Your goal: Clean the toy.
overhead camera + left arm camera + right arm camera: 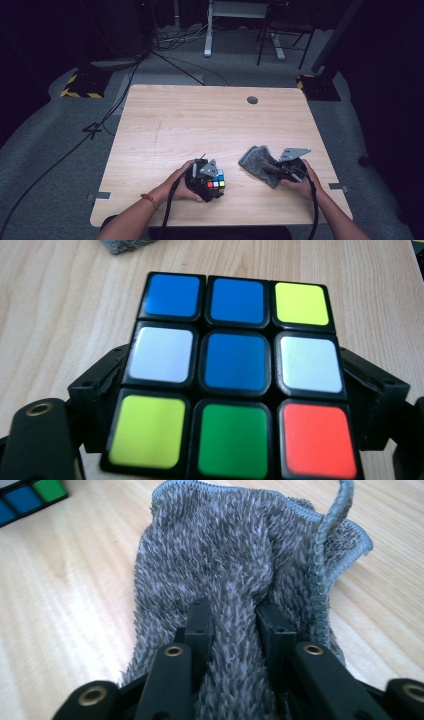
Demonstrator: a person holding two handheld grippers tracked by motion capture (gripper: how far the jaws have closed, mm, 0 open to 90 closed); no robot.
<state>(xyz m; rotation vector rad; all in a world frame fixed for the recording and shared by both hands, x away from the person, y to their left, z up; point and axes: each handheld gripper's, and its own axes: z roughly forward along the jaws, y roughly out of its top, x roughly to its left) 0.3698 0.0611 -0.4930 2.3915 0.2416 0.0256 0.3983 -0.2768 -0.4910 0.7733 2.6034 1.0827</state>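
Observation:
A scrambled puzzle cube (216,183) rests on the wooden table (200,120) near its front edge. In the left gripper view its top face (235,370) shows blue, white, yellow, green and red tiles. My left gripper (209,180) has a jaw on each side of the cube and stands open, not squeezing it. To the right lies a crumpled grey fuzzy cloth (255,160). My right gripper (235,615) is shut on a raised fold of that cloth (235,545), pinched between its two black jaws. A corner of the cube (25,497) shows at the upper left of the right gripper view.
A round grommet hole (252,100) sits near the table's far edge. Beyond the table are cables, a desk frame (210,30) and stands on the grey floor. A bit of the cloth (125,245) peeks in at the top of the left gripper view.

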